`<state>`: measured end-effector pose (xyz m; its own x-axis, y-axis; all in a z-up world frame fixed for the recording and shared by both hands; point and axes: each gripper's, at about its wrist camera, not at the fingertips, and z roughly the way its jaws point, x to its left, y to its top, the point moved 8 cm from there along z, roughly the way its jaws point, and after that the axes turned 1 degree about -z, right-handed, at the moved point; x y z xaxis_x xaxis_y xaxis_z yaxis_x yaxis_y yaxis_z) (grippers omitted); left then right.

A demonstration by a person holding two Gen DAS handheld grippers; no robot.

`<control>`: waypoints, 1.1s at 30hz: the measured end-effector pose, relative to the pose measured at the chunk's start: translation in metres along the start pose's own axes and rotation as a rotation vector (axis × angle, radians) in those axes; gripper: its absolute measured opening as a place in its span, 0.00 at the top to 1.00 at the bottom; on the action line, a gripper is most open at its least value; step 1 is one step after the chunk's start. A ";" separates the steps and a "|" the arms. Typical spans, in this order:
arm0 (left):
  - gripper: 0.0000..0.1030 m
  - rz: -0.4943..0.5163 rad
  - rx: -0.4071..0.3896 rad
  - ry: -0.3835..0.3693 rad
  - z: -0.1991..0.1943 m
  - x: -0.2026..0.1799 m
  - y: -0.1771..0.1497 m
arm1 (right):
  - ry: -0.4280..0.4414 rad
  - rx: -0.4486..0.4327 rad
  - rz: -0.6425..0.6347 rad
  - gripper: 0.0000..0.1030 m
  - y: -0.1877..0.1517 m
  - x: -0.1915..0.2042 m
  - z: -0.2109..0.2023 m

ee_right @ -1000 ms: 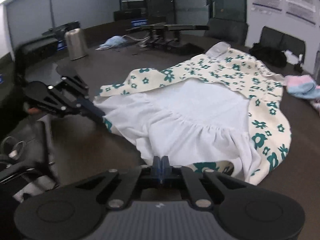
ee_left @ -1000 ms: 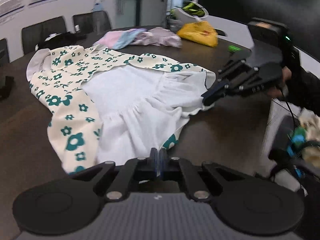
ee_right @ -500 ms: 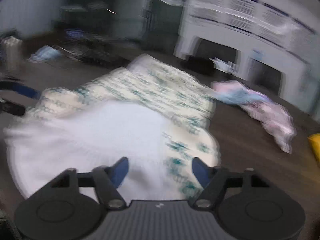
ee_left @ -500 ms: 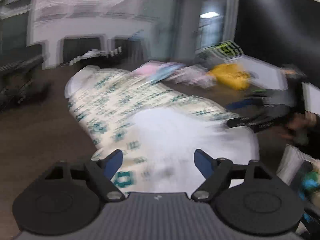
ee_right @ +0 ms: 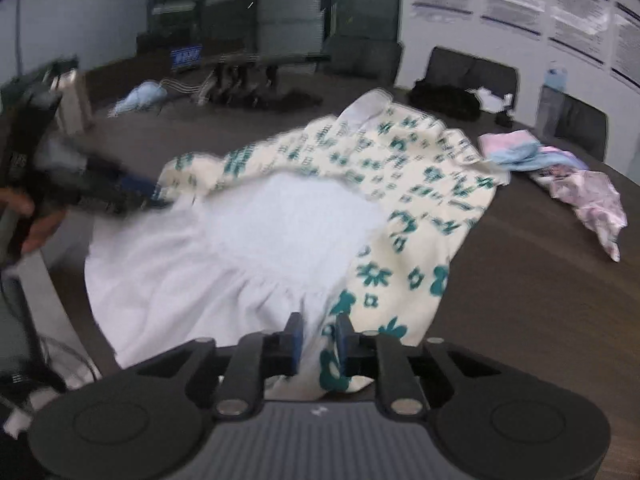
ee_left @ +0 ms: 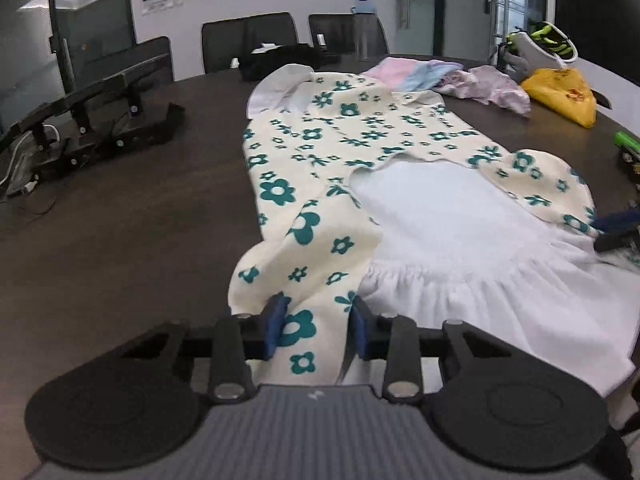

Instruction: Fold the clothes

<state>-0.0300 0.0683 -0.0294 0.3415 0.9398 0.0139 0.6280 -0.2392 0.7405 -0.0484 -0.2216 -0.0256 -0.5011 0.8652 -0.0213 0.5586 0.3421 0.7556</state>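
Note:
A cream dress with teal flowers [ee_left: 352,136] lies spread on the dark table [ee_left: 120,240], its white lining [ee_left: 440,216] turned up at the near end. My left gripper [ee_left: 317,324] is at the near left hem corner. Its jaws are closing, with flowered cloth between the blue pads [ee_left: 274,322]. My right gripper [ee_right: 320,340] is at the other hem corner of the dress [ee_right: 420,168]. Its jaws are also closing, with bunched white and flowered cloth between them. Each gripper shows in the other's view, at the far hem: the right gripper [ee_left: 616,228] and the blurred left gripper [ee_right: 120,188].
A pile of pastel clothes [ee_left: 440,76] and a yellow bag [ee_left: 560,92] lie beyond the dress. Black equipment [ee_left: 100,120] sits at the table's left. Chairs [ee_left: 248,40] and a water bottle [ee_left: 366,28] stand at the far edge. A person's hand [ee_right: 36,224] shows at left.
Both grippers were shut a second ago, then opened wide, and now stand narrower around the hem. Both views swung round, so the dress now runs away from each gripper.

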 end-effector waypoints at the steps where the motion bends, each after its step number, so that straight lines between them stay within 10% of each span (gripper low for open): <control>1: 0.66 -0.006 0.001 -0.015 -0.004 -0.002 -0.002 | -0.032 0.000 0.012 0.81 -0.001 -0.005 0.000; 7: 0.92 -0.083 0.003 -0.004 -0.012 0.000 -0.005 | -0.088 0.023 0.052 0.79 -0.016 -0.008 0.012; 8: 0.93 -0.111 -0.007 -0.021 -0.018 0.000 -0.001 | -0.087 0.021 0.059 0.92 -0.015 -0.009 0.011; 13: 0.92 -0.199 -0.018 -0.075 -0.033 -0.005 0.006 | -0.053 -0.011 0.126 0.97 -0.006 -0.012 -0.005; 17: 0.87 -0.253 0.031 -0.060 -0.015 -0.009 -0.011 | -0.042 -0.005 0.136 0.60 -0.012 -0.007 -0.002; 19: 0.85 -0.251 0.001 -0.029 -0.015 -0.011 -0.014 | -0.064 0.012 0.131 0.63 -0.019 -0.004 0.003; 21: 0.83 -0.194 -0.014 0.020 -0.016 -0.018 -0.016 | -0.072 0.020 0.148 0.90 -0.024 -0.003 0.007; 28: 0.84 -0.123 -0.036 0.083 -0.017 -0.027 -0.017 | -0.063 -0.067 0.170 0.92 -0.007 0.000 -0.018; 33: 0.70 -0.192 -0.051 0.006 -0.024 -0.022 -0.018 | -0.102 0.023 0.042 0.84 -0.028 0.021 -0.002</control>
<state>-0.0662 0.0580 -0.0270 0.2145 0.9685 -0.1264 0.6451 -0.0433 0.7629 -0.0758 -0.2133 -0.0456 -0.4072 0.9115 -0.0573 0.5936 0.3118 0.7419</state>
